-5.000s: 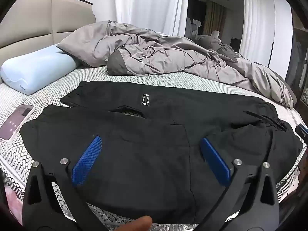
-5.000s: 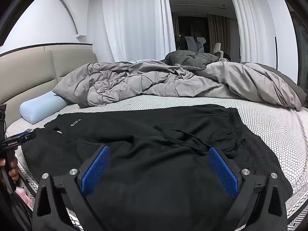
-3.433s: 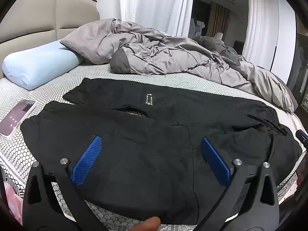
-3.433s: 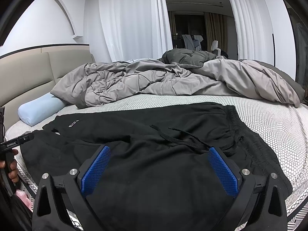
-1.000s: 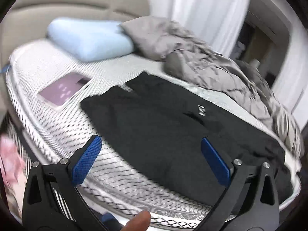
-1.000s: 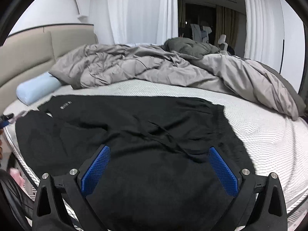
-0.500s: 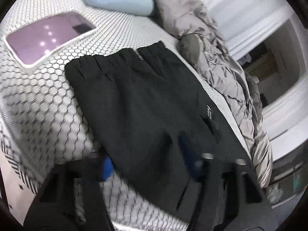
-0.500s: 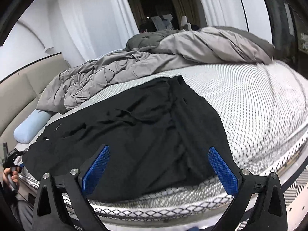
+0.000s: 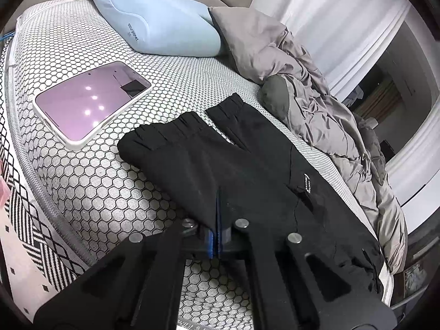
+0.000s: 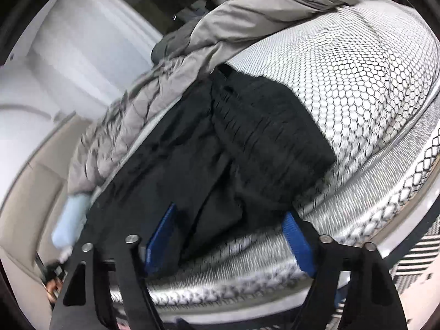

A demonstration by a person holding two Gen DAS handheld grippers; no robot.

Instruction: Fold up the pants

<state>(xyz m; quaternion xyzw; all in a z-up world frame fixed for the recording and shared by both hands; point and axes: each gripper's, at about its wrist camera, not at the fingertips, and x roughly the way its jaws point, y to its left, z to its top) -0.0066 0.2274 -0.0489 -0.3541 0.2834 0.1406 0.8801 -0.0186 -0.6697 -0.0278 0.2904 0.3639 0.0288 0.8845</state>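
On bed, pants lengthwise along edge, left gripper clamping leg, right gripper closing, unclamped.

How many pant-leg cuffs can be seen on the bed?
2. The near cuff lies beside the phone; the far cuff lies just beyond it, toward the duvet. None appears hidden.

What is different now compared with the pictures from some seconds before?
Both grippers came down to the near edge of the black pants. The left gripper has closed its jaws on the near leg's edge. The right gripper has been closing its jaws around the waist end. The pants, phone and pillow stayed put.
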